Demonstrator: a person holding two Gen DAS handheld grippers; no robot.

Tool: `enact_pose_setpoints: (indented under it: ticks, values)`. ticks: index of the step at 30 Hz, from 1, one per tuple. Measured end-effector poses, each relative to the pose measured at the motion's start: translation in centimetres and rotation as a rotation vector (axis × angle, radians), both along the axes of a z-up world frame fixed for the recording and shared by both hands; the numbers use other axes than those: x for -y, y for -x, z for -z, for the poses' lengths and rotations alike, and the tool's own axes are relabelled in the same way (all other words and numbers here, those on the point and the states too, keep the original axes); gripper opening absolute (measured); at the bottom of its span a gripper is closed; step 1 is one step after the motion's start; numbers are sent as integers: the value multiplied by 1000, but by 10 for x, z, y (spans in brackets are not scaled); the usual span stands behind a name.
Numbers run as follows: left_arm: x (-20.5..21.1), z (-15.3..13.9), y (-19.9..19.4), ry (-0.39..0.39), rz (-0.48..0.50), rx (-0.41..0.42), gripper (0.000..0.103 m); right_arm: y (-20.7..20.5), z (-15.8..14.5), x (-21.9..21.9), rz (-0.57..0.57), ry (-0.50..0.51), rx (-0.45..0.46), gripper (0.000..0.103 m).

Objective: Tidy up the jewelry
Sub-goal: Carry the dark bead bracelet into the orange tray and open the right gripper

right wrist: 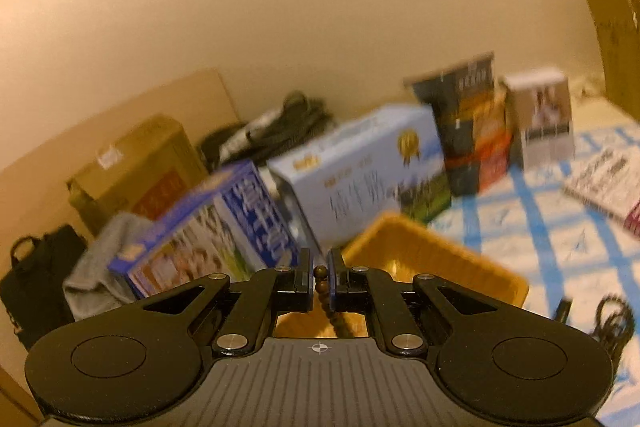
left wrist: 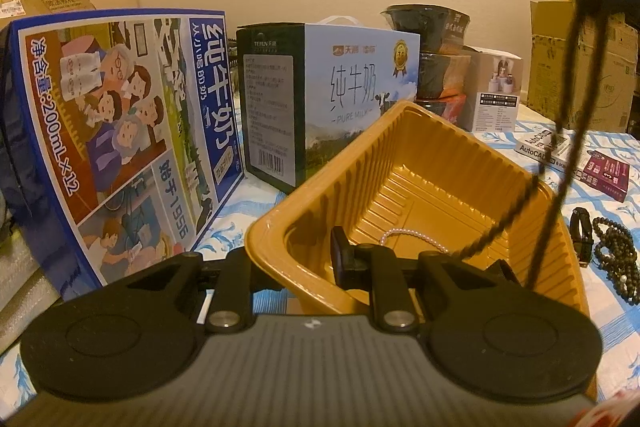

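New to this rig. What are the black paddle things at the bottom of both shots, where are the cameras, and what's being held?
No robot here: a person carries a hand-held gripper in each hand, and a fisheye camera on each looks forward along its two fingers. The black shapes are the gripper bodies.

Left wrist view: the left hand-held gripper is shut on the near rim of a gold tray, tilting it. A pearl bracelet lies inside. On the blue-checked cloth to the right lie dark beads and a watch; milk boxes stand behind.

Right wrist view, blurred: the right hand-held gripper is shut on a dark bead string, which in the left view hangs over the tray.
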State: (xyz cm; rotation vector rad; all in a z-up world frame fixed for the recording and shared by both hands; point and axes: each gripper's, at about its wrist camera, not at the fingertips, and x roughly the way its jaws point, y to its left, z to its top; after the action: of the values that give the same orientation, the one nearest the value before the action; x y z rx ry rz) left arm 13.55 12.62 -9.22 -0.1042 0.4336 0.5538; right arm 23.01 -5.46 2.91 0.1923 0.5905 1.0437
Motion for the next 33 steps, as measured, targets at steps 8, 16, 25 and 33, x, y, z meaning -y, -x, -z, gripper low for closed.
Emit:
enact_pose_setpoints:
  ticks: [8,16,25,33]
  values:
    - [0,1,0,3,-5,3,19,-7,40,-16,-8,64,-84,7]
    - [-1,2,0,9,-8,1,19,-3,17,-11,-57,-144,-43,7]
    - [-2,3,-1,13,-11,0,19,-13,95,-17,8,103,-238,7]
    - [-3,3,-1,15,-13,-2,19,-14,104,-19,19,159,-210,8]
